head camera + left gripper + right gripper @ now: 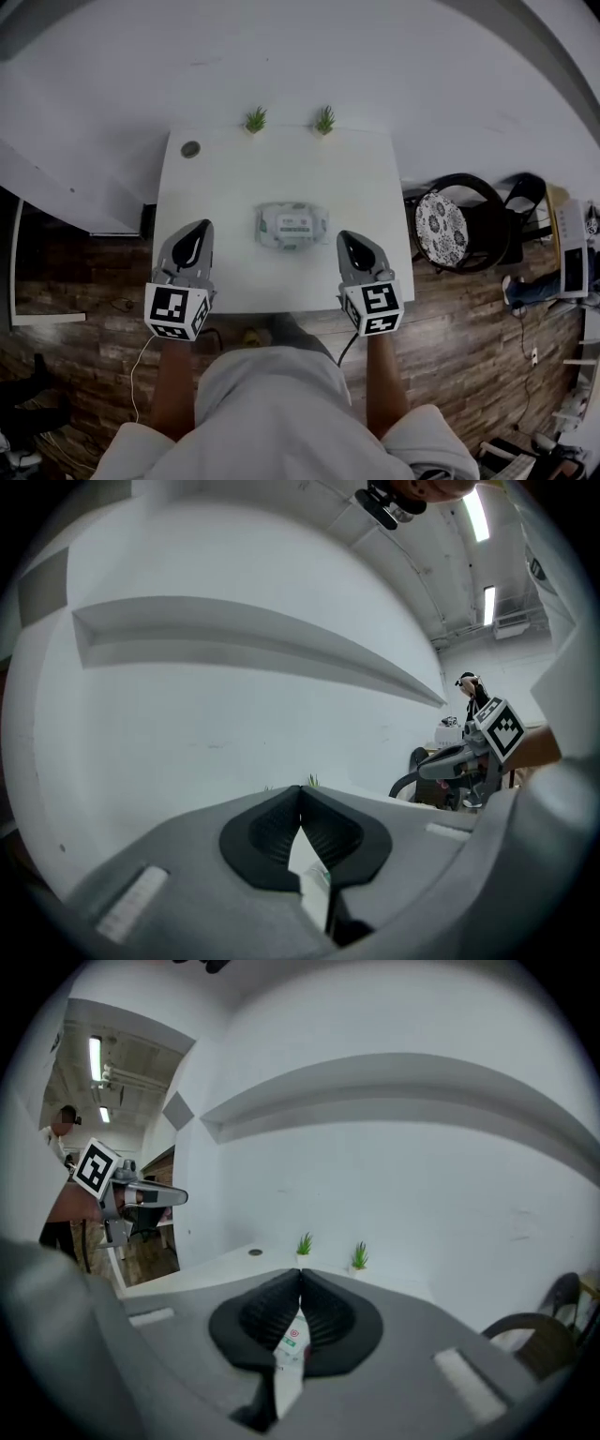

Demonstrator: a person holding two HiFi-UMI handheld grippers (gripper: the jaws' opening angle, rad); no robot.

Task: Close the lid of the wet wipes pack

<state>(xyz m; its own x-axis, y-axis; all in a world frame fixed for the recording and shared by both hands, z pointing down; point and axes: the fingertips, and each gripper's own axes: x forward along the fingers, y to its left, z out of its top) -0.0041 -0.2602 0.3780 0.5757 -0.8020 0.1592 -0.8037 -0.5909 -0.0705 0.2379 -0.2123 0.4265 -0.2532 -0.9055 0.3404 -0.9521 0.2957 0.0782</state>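
The wet wipes pack [292, 226] lies flat in the middle of the white table [225, 187], its lid down. Both grippers hover at the table's near edge, apart from the pack. My left gripper [200, 228] is to the pack's left and my right gripper [348, 238] to its right. In the left gripper view the left gripper [300, 794] has its tips together, empty. In the right gripper view the right gripper [300, 1277] is shut too, holding nothing. A sliver of the pack [292, 1340] shows below its jaws.
Two small green plants [255, 120] [324, 120] stand at the table's far edge, with a round grommet [190, 149] at the far left corner. A black chair with a patterned cushion [441, 220] stands right of the table. The white wall lies behind.
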